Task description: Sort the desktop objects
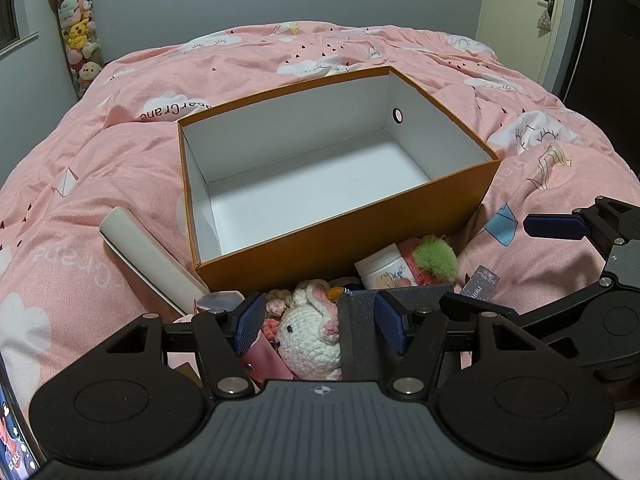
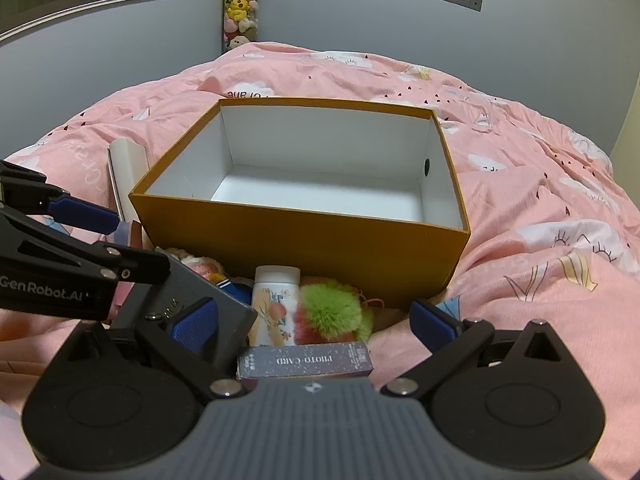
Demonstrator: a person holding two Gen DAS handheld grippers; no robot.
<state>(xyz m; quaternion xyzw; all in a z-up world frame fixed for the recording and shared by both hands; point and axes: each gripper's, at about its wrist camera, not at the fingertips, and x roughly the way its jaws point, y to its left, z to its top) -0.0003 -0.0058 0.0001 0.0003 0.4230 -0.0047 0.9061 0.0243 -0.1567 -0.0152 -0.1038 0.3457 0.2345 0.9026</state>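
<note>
1. The box (image 1: 340, 184) sits open on the bed (image 1: 120, 152), white inside, and nothing lies in it. By that, your sorting has not started; every item is left to move.

2. The items lie in a heap just in front of the box's near wall: a crochet toy (image 1: 310, 336), a white jar (image 2: 276, 304), a green pom-pom (image 2: 336, 312), a dark case (image 1: 360, 332) and a photo-card pack (image 2: 305, 361). A white carton (image 1: 148, 256) lies at the box's left near corner.

3. Your left claw (image 1: 318, 326) stands well open and grips nothing. The toy shows between its pads (image 1: 250, 324); the right-hand pad lies against or over the case, and contact cannot be settled.

4. Your right claw (image 2: 314, 326) is spread as wide as it goes, empty. The card pack lies between its fingers, close to the claw body, with the jar and pom-pom beyond, toward the box.

5. Left view only: the toy's face, a pink strap beside it, the hole in the box's right wall seen clearly, and the door beyond the bed.

6. Right view only: the full card pack with its print, the jar's flower pattern, the case's flat top under your left claw, and the window.

7. Likely first picks, judging by position: toy for the left, card pack for the right.
</note>
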